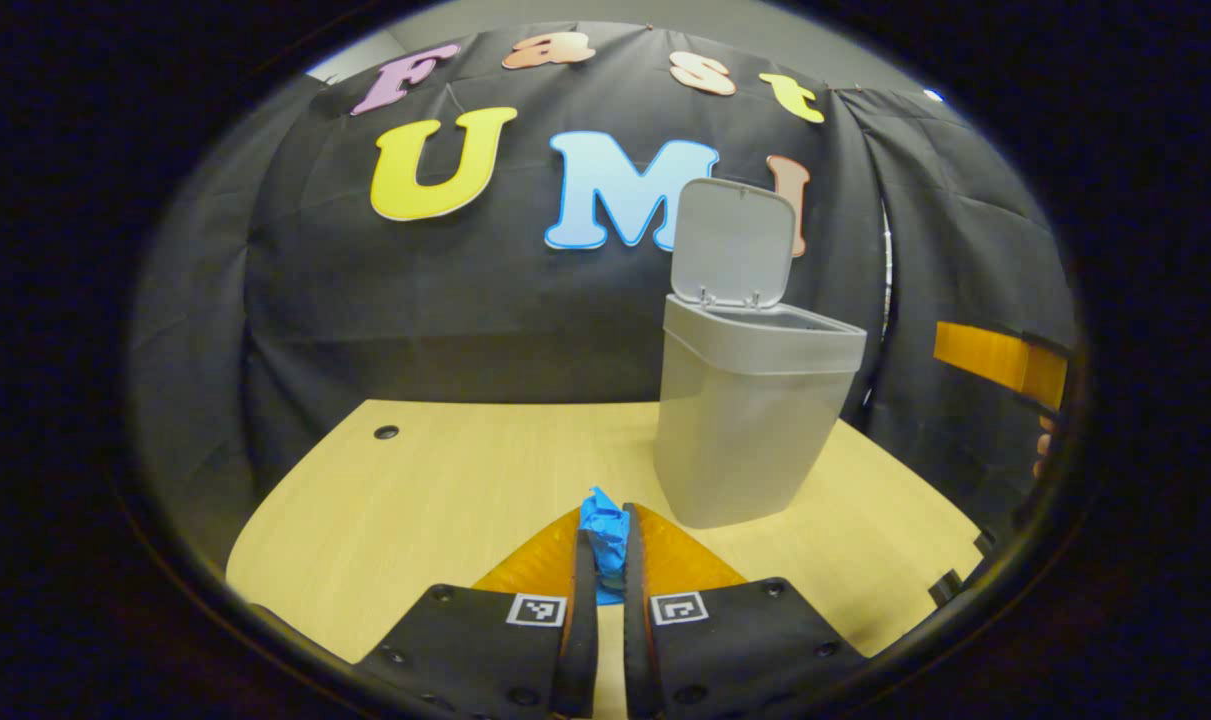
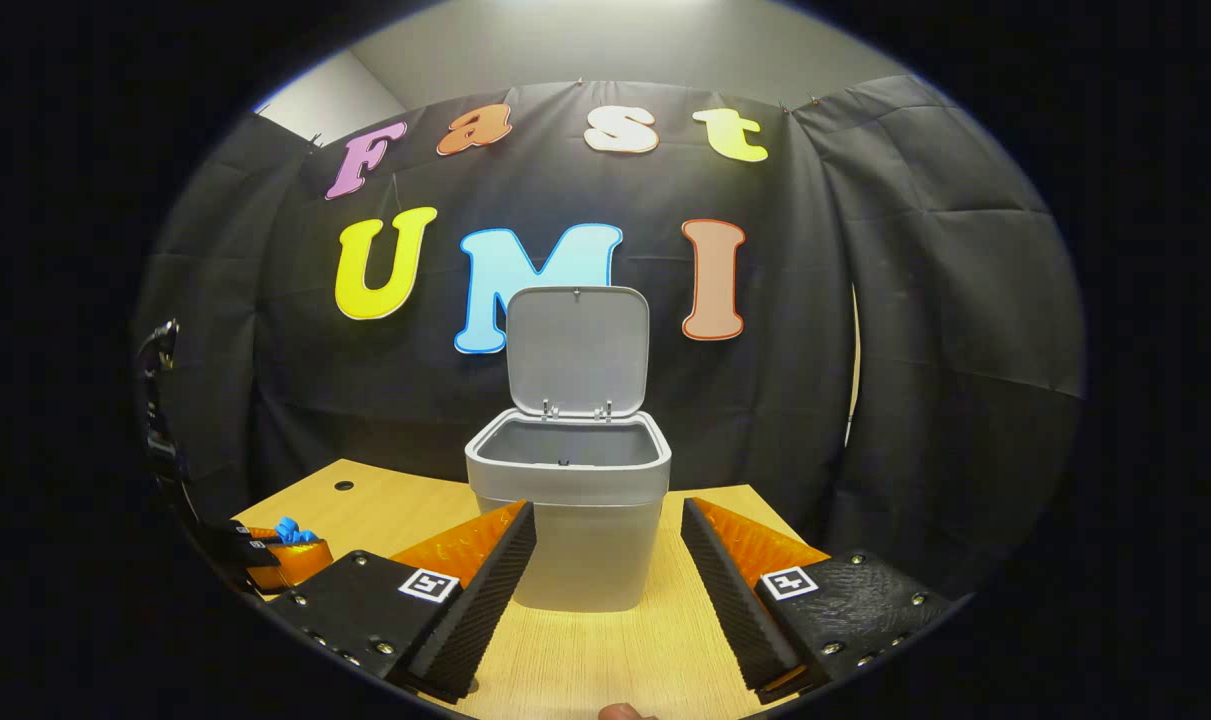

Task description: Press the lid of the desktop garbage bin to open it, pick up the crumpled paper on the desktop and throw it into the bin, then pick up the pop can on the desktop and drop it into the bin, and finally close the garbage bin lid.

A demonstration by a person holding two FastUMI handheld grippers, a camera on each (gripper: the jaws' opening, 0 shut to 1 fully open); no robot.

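Left gripper view: my left tongs (image 1: 610, 560) clamp the crumpled paper (image 1: 605, 535) near the bin (image 1: 750, 430), lid (image 1: 733, 243) already up; right tongs (image 2: 605, 560) gape; can untouched, closing left

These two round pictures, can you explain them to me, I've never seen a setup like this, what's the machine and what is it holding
There is no robot: a person carries a two-finger claw in each hand, and a camera rides on each. The left gripper view looks along the left claw, shut on a crumpled blue paper. The right gripper view looks along the right claw, open and empty, facing a grey bin with its lid raised. The bin stands on a wooden table.
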